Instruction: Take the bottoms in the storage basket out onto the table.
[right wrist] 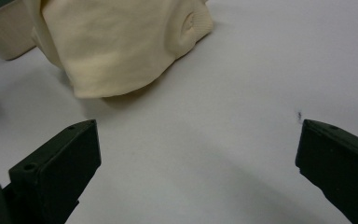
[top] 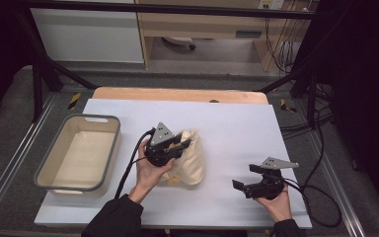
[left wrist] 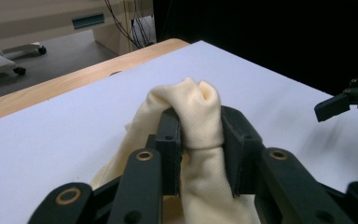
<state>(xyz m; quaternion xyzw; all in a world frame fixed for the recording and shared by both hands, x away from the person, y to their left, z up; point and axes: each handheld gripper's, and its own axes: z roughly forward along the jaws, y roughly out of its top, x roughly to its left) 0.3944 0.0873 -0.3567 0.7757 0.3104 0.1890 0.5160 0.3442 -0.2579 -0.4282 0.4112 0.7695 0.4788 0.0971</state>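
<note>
A cream cloth (top: 191,159) lies bunched on the white table cover (top: 237,123), left of the middle. My left gripper (top: 182,141) is shut on a raised fold of it. In the left gripper view the cream cloth (left wrist: 199,109) bulges up between the two black pads (left wrist: 170,140), which pinch it at my left gripper (left wrist: 200,137). My right gripper (top: 245,176) rests low at the front right, open, with nothing between its fingers. In the right gripper view my right gripper (right wrist: 198,154) spans bare cover, and the cream cloth (right wrist: 116,42) lies beyond it.
A grey-rimmed tub (top: 51,148) with a pale inside stands at the table's left edge. A strip of wooden tabletop (top: 177,94) runs along the far side. Cables trail from both grippers, and a black frame surrounds the table. The right gripper (left wrist: 345,100) shows at the left gripper view's right edge.
</note>
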